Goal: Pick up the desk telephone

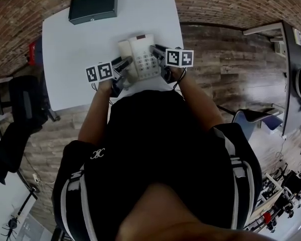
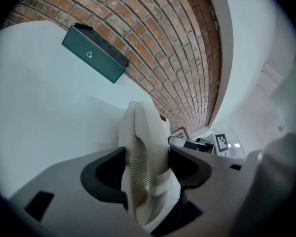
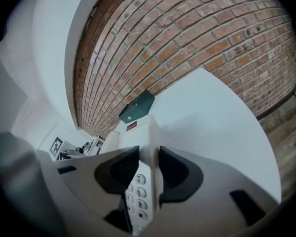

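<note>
Left tool [image 2: 147, 168] pinches handset [image 2: 140, 132]; right tool [image 3: 149, 169] pinches phone [image 1: 143, 59] right edge. Risk: handset likely loose, so an uneven lift separates it and the base drops to bench [image 1: 75, 59].

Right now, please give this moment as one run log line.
left gripper: shut on handset | right gripper: shut on desk telephone edge | table: under telephone

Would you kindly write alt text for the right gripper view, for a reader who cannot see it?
The right hand-held gripper has its jaws closed on the edge of a cream telephone, just beside the keypad. Behind it are a white table, a dark green box and a curved-looking brick wall.
</note>
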The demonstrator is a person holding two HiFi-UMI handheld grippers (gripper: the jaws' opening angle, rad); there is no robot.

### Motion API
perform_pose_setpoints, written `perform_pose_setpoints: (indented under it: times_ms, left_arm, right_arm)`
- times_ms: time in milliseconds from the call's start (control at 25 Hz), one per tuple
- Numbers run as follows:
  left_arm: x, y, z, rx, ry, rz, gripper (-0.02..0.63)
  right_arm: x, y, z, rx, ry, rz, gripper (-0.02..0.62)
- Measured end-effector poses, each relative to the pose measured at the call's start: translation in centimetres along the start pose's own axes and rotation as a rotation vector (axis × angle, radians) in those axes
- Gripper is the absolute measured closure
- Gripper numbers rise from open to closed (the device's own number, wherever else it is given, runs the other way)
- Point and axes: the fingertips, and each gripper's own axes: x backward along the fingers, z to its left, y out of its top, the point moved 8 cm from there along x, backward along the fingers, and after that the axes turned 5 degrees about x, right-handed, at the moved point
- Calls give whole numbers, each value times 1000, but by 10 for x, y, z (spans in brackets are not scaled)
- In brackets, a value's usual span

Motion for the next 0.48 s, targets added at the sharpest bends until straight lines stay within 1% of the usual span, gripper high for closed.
perform_pose_setpoints:
  times_ms: [120, 280, 480]
  left_arm:
    - [5, -1, -10, -36, 7, -9, 327]
    - [13, 5, -26, -59, -6, -51, 328]
    - [25, 18, -57, -135, -29, -113, 328]
  right_arm:
    - [9, 4, 7, 25, -6, -20, 486]
    - [22, 18, 18, 57, -13, -68, 489]
    - [44, 37, 35, 119, -23, -159, 489]
